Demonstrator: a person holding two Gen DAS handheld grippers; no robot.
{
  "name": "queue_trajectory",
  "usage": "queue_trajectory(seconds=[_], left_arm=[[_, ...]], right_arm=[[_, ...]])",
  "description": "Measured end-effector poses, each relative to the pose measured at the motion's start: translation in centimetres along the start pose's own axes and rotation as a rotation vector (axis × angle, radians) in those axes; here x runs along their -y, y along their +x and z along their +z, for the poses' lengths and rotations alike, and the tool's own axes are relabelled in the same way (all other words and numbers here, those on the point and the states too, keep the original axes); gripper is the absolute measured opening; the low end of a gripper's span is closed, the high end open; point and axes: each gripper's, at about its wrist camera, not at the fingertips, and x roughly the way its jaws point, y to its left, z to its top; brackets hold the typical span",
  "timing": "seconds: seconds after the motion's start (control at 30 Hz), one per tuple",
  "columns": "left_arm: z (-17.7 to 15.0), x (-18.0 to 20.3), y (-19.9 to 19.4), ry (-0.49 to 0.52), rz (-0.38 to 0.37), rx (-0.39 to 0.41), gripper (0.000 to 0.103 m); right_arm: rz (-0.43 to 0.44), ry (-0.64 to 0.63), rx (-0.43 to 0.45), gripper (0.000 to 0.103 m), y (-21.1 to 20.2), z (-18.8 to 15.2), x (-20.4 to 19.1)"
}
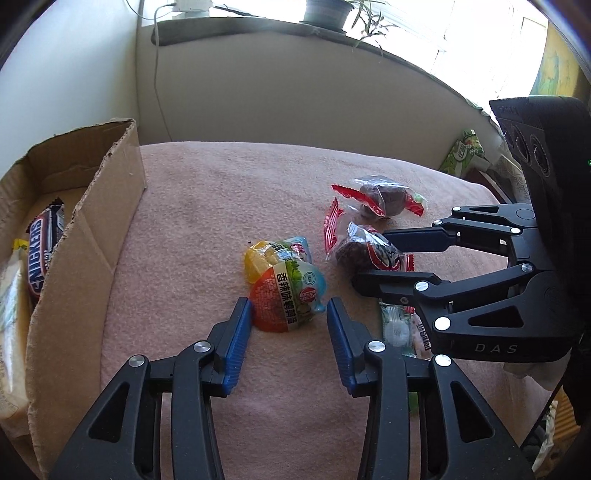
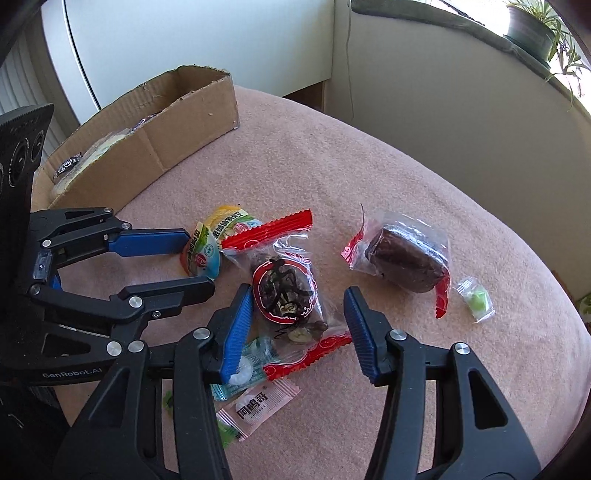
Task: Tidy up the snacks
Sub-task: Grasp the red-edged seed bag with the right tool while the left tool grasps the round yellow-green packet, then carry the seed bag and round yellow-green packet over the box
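Note:
My left gripper (image 1: 289, 306) is open, its blue pads on either side of a colourful egg snack pack (image 1: 284, 286) on the pink cloth. It shows in the right wrist view (image 2: 199, 264) too. My right gripper (image 2: 298, 295) is open around a clear red-edged pack holding a dark cake (image 2: 286, 291), which also shows in the left wrist view (image 1: 364, 249). A second dark cake pack (image 2: 404, 258) lies to the right. A cardboard box (image 1: 92, 236) at the left holds a Snickers bar (image 1: 44, 247).
Small candies lie near my right gripper: a pink pack (image 2: 258, 408), a teal one (image 2: 247, 369) and a green one (image 2: 476, 299). The pink cloth (image 1: 207, 192) covers a round table. A wall and a window sill with a plant (image 1: 328, 13) stand behind.

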Motion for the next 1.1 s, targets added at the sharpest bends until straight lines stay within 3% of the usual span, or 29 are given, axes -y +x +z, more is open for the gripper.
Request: queue_trajectory(seconds=[0.17,0.23,0.33,0.43,0.53,1.1], left_arm=[[0.2,0.4,0.1,0.025,0.031,-0.006,0.040],[0.3,0.8,0.3,0.044,0.032,-0.012,0.051],[0.3,0.9,0.5,0.058,0.053,-0.008,0.051],[0.5,0.3,0.4,0.036,0.059,-0.001,0.040],[0.4,-0.2,0.1,0.020,0.050,0.004,0.037],[-0.4,-0.6,-5.1,0.002,0.001,0.083,0.035]], right_arm=[[0.008,0.068,0.017,0.035,-0.5,-0.5,0.9],[0.008,0.077,0.019,0.035,-0.7,-0.6,1.0],[-0.008,0.067,0.020,0.035,-0.7,-0.6,0.7],[-0.017,0.064,0.023,0.034,-0.8,-0.5,0.5],[-0.021,0.068,0.027,0.034,-0.9,-0.5,0.4],[-0.043,0.078,0.099,0.033,-5.3,-0.7,-1.9]])
